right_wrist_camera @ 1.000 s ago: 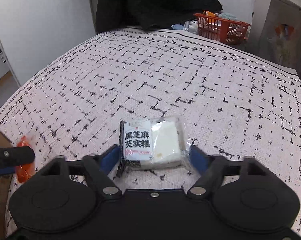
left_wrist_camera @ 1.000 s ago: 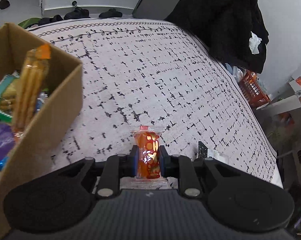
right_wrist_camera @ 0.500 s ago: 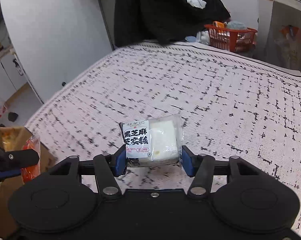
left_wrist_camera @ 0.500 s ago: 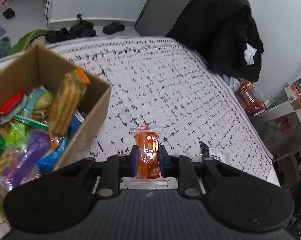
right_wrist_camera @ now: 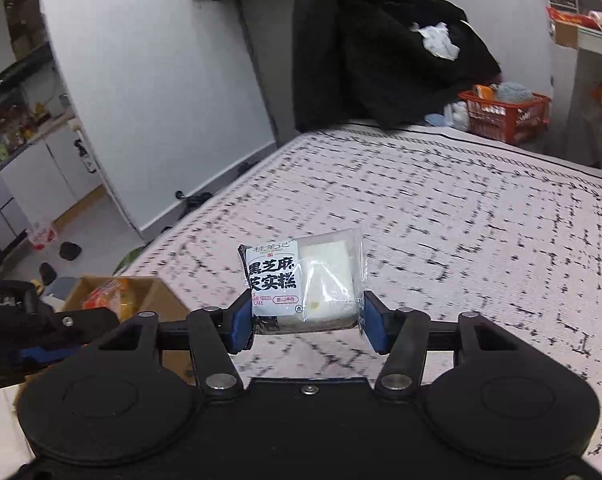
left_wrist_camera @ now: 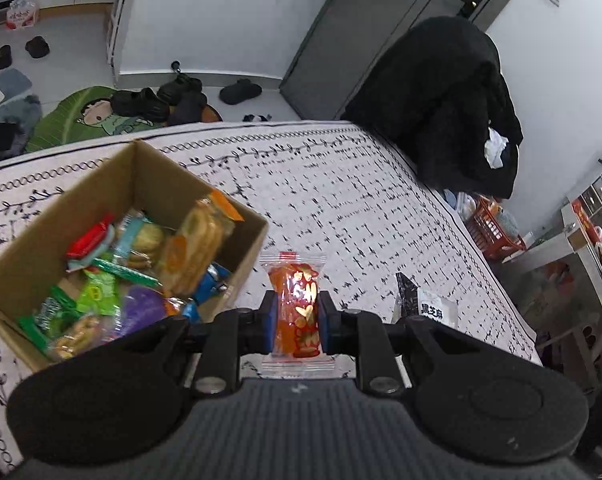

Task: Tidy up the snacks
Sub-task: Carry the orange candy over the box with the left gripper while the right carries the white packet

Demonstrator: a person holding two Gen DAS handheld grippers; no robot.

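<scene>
My left gripper (left_wrist_camera: 295, 318) is shut on a small orange snack packet (left_wrist_camera: 297, 312) and holds it in the air just right of a cardboard box (left_wrist_camera: 237, 272) full of several wrapped snacks. My right gripper (right_wrist_camera: 305, 326) is shut on a white sesame cake packet (right_wrist_camera: 301, 282) with black print, lifted above the patterned cloth (right_wrist_camera: 461, 240). The same cake packet (left_wrist_camera: 433, 310) peeks in at the right of the left wrist view. The box corner (right_wrist_camera: 157, 300) and the left gripper's finger (right_wrist_camera: 61, 322) appear at the lower left of the right wrist view.
The white cloth with black marks covers a table (left_wrist_camera: 341, 208). A black coat (left_wrist_camera: 441, 92) hangs past the far end, with a red basket (right_wrist_camera: 509, 114) beside it. Shoes (left_wrist_camera: 161, 98) and a green mat (left_wrist_camera: 81, 120) lie on the floor beyond the box.
Both grippers rose from the cloth with their packets. The right jaws closed onto the cake packet and lifted it. The box came fully into the left wrist view.
</scene>
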